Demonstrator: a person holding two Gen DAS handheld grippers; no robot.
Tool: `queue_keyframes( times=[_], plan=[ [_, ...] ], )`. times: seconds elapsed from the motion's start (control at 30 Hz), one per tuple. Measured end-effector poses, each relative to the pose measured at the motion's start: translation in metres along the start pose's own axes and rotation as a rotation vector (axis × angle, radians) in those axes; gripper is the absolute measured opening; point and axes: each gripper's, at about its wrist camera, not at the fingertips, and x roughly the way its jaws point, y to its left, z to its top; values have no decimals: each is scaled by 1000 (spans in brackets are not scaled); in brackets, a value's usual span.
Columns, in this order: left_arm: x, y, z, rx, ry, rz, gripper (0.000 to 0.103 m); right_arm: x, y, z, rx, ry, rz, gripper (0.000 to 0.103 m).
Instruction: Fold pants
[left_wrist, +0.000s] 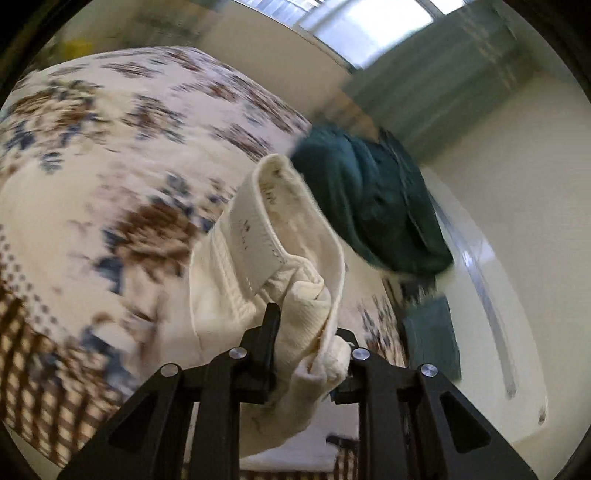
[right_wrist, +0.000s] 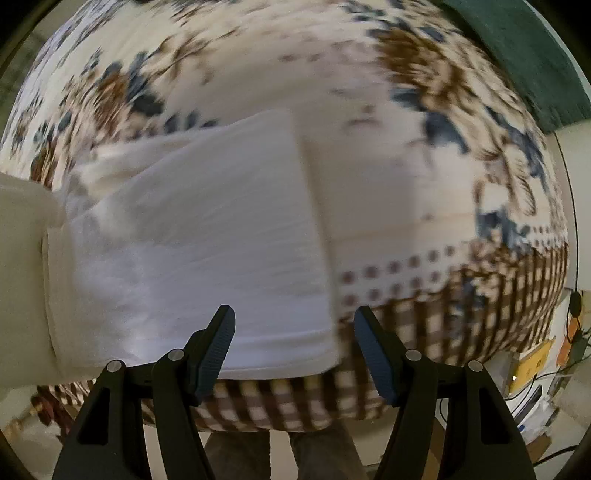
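The pants are cream-white. In the left wrist view my left gripper is shut on a bunched part of the pants near the waistband and holds it lifted above the bed. In the right wrist view the pants lie spread flat on the flowered bedspread, their near edge by the bed's front edge. My right gripper is open and empty, hovering just above that near edge. The raised part of the pants shows at the far left of this view.
A dark green garment lies bunched at the far side of the bed, seen also in the right wrist view. A wall with a window stands behind. Clutter and cables sit right of the bed.
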Motion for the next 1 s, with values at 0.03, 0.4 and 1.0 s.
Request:
queue_keyframes(
  times=[0.03,0.4,1.0],
  plan=[
    [8,-9,-6,16,21,2,18,-2,-10,2,15,-5,3,69],
    [116,-93,-114,214,333,48,18,-2,-131,15,164,-38,0,69],
    [109,-111,-94,265,411,293,84,-24,-104,25,104,-74,311,90]
  ],
)
